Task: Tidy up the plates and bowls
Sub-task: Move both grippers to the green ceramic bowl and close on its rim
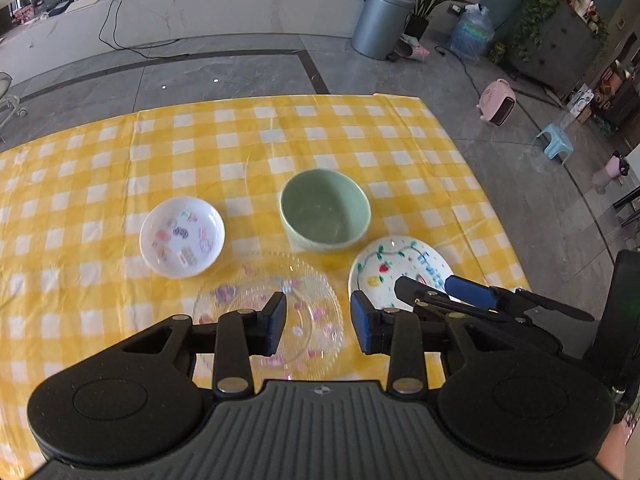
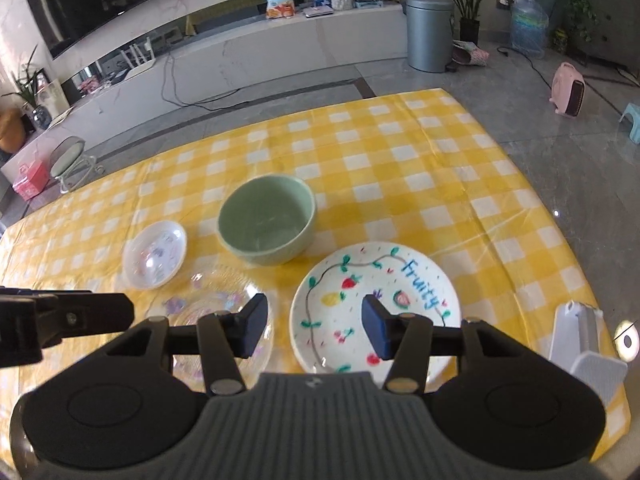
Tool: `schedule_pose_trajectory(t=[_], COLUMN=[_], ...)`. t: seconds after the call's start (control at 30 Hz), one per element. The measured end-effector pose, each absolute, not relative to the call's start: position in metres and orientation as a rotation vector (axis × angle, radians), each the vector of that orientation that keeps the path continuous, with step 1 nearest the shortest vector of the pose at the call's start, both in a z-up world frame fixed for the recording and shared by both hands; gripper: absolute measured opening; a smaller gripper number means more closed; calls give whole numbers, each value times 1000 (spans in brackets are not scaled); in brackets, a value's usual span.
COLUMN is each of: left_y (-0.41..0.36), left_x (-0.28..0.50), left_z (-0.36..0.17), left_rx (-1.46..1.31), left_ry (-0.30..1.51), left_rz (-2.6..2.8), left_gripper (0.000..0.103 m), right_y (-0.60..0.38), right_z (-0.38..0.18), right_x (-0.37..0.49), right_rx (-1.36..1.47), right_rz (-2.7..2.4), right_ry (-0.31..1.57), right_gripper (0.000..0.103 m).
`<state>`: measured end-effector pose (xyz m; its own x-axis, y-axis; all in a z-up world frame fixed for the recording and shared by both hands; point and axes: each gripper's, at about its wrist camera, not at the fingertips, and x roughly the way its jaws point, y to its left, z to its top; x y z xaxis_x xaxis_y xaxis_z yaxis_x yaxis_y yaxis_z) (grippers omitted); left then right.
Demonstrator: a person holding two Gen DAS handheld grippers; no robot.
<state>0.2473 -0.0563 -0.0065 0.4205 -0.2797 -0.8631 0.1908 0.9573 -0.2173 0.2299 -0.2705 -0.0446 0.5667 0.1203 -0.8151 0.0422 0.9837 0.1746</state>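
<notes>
Left wrist view, left claw spread empty, right claw covering fruit plate, spread.

Left tool open over a glass plate on a yellow checked desk.

The green bowl stands upright and empty, and serves as landmark. Left of it, apart, lies a small white dish with coloured prints. Just nearer than the bowl and slightly left lies the clear glass plate, seen between and under the left tool's blue pads, which hold nothing. Nearer and right of the bowl, almost touching it, lies a white painted plate; the right tool reaches in over its right part. Floor beyond the bowl holds a grey bin.
</notes>
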Motion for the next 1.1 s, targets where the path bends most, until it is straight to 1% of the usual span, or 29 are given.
schedule_pose_trajectory(t=[0.2, 0.43, 0.57, 0.63, 0.67, 0.73, 0.77, 0.93, 1.0, 1.1], left_y=[-68, -67, -67, -68, -68, -69, -69, -69, -69, -69], left_x=[304, 355, 376, 383, 385, 389, 390, 395, 396, 396], left_z=[-22, -59, -76, -81, -83, -86, -87, -95, -98, -104], left_rx=[-24, -68, -101, -106, -106, -102, -101, -117, -128, -136], left_ry=[1105, 1132, 1172, 1176, 1176, 1182, 1183, 1198, 1203, 1221], left_rz=[-305, -274, -262, -257, -256, -251, -251, -257, -252, -257], left_gripper=[41, 44, 44, 45, 47, 50, 50, 50, 50, 50], right_y=[-279, -281, -284, -285, -285, -285, -285, -288, -288, -283], right_z=[-64, -74, -89, -98, -102, -109, -113, -122, -123, -121], right_x=[286, 333, 350, 355, 356, 359, 360, 362, 363, 362], right_rx=[243, 283, 307, 320, 325, 331, 332, 373, 390, 380], right_rz=[24, 27, 29, 32, 36, 42, 45, 72, 94, 106], right_ry=[997, 981, 1011, 1032, 1043, 1063, 1074, 1096, 1097, 1091], right_gripper=[52, 52, 51, 48, 47, 41, 37, 29, 20, 15])
